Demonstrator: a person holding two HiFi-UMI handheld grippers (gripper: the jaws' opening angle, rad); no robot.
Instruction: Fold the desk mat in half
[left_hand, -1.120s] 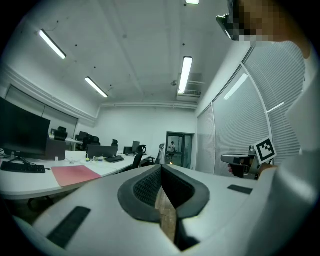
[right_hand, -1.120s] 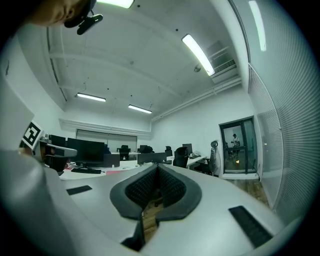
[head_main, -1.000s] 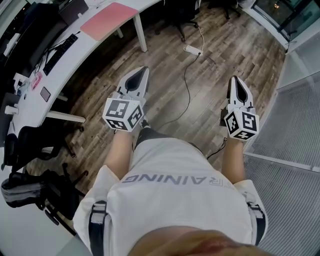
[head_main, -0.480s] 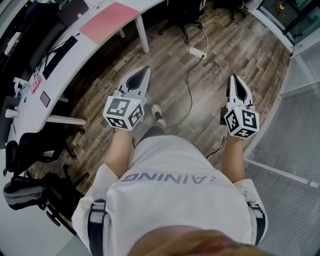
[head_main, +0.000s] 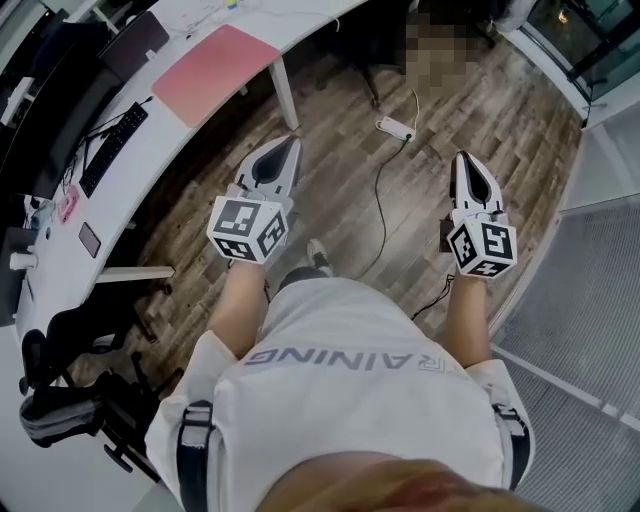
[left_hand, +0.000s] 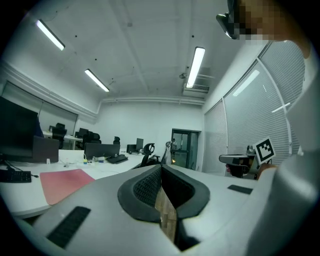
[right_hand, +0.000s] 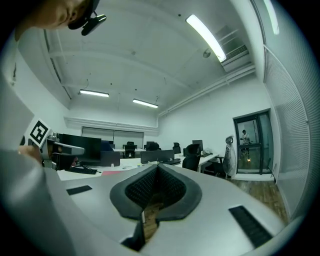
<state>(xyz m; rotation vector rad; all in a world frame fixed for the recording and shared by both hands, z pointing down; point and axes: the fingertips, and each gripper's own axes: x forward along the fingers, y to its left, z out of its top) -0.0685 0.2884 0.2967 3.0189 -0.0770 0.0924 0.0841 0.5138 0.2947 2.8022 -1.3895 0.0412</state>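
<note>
The pink desk mat (head_main: 213, 60) lies flat on the white curved desk (head_main: 120, 175) at the upper left of the head view, and shows as a red sheet (left_hand: 62, 182) low at the left of the left gripper view. My left gripper (head_main: 285, 145) is held level over the wooden floor, short of the desk, jaws shut with nothing between them. My right gripper (head_main: 464, 160) hangs further right over the floor, also shut and empty. Both are well apart from the mat. In the right gripper view only a thin strip of the mat (right_hand: 111, 172) shows on the desk.
A keyboard (head_main: 111, 146), a phone (head_main: 89, 240) and monitors sit on the desk left of the mat. A power strip (head_main: 396, 127) and its cable lie on the floor between the grippers. Office chairs (head_main: 70, 400) stand at lower left; a metal grating (head_main: 590, 300) runs along the right.
The whole view has advanced toward the desk: the mat and desk have slid lower in the head view, nearer the left gripper. Both grippers stay shut in the same pose.
</note>
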